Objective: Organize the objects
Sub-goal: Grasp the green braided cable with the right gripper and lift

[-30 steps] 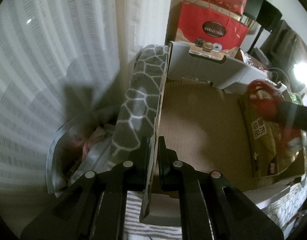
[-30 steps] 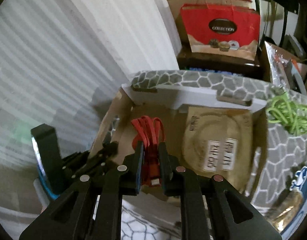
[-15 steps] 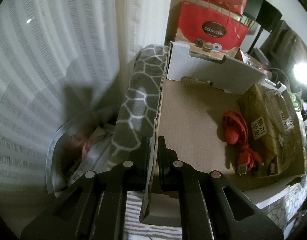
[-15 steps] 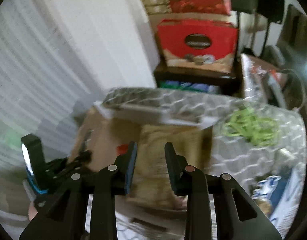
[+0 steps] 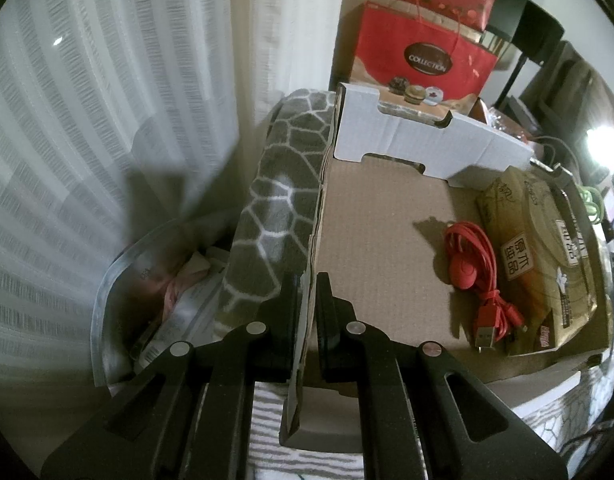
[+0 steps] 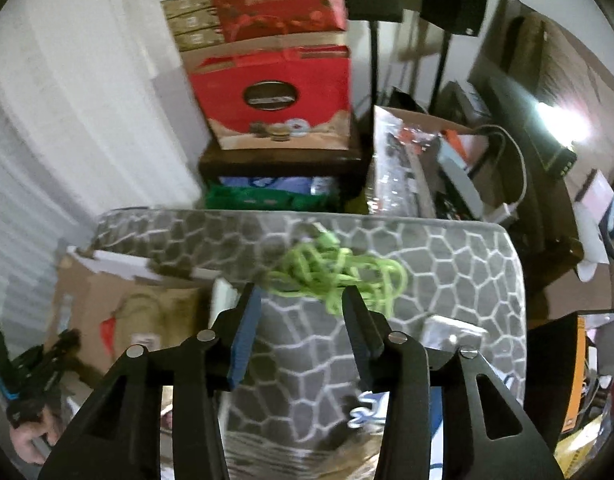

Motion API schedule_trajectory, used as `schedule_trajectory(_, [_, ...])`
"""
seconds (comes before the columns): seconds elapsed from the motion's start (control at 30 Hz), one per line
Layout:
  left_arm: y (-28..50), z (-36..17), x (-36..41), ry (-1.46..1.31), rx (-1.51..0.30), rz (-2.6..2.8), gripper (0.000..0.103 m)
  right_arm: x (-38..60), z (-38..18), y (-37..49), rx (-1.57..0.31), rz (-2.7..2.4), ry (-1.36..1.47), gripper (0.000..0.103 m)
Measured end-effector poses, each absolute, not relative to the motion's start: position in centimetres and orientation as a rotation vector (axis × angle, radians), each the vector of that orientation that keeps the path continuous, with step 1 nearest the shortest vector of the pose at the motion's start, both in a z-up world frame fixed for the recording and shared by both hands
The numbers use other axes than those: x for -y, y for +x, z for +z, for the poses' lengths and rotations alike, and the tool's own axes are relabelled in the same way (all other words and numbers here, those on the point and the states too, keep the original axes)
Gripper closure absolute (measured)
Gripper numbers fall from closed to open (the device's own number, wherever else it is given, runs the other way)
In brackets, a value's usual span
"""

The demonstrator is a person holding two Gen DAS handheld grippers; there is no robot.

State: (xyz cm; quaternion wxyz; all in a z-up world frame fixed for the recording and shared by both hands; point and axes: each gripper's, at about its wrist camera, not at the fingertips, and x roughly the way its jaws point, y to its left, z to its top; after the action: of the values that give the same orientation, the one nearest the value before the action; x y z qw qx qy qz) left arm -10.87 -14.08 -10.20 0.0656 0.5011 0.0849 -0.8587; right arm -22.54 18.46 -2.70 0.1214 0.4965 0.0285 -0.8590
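My left gripper (image 5: 306,284) is shut on the left wall of an open cardboard box (image 5: 387,216). Inside the box lie a coiled red cable (image 5: 473,268) and a tan packet with printed characters (image 5: 543,256), side by side at the right. My right gripper (image 6: 301,296) is open and empty, above a grey honeycomb-patterned cushion (image 6: 427,264). A tangled green cord (image 6: 335,268) lies on the cushion just beyond its fingertips. The box (image 6: 119,300) and the left gripper (image 6: 31,364) show at the left of the right wrist view.
White curtains (image 5: 107,120) hang at the left. A clear plastic bag with papers (image 5: 159,300) sits beside the cushion. Red gift bags (image 6: 275,100) stand on a dark shelf behind. Cluttered boxes and cables (image 6: 447,168) fill the right. A small packet (image 6: 451,332) lies on the cushion.
My right gripper let go of the red cable in the box, opened, and swung right toward the green cord. The left gripper has stayed clamped on the box wall.
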Motion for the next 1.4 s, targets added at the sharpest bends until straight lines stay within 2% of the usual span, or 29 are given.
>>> schedule_trajectory(0.23, [-11.0,-10.2,14.1,1.516,-0.25,-2.585,0.095,-20.0,-4.1,-23.9,-0.117,-2.543,1.488,0.049])
schedule_trajectory(0.33, [-11.1,-10.2,14.2,1.517,-0.248,-2.584,0.095,-20.2,-4.6,-24.5,-0.126,-2.55,1.494,0.032])
schedule_trajectory(0.43, [-11.1,-10.2,14.2,1.517,-0.248,-2.584,0.095,-20.5,-5.3,-25.2,-0.116,-2.549,1.511,0.022])
schedule_trajectory(0.97, [-11.2,-10.2,14.2,1.518,-0.252,-2.585,0.095,-19.9,-10.3,-27.9,-0.129,-2.483,1.614,0.02])
schedule_trajectory(1.07, [-11.2,-10.2,14.2,1.52,-0.252,-2.585,0.095,-19.7,-10.6,-27.9,-0.135,-2.488,1.596,0.028])
schedule_trajectory(1.13, [-11.2,-10.2,14.2,1.519,-0.252,-2.584,0.095,-19.6,-11.0,-28.0,-0.108,-2.458,1.601,0.052])
schedule_trajectory(1.27, [-11.2,-10.2,14.2,1.518,-0.253,-2.584,0.095,-19.5,-11.1,-27.8,-0.109,-2.474,1.611,0.062])
schedule_trajectory(1.33, [-11.2,-10.2,14.2,1.519,-0.252,-2.584,0.095,-19.6,-10.8,-27.6,-0.094,-2.484,1.606,0.072])
schedule_trajectory(1.4, [-11.2,-10.2,14.3,1.519,-0.252,-2.584,0.095,-20.0,-10.2,-27.4,-0.053,-2.485,1.59,0.075])
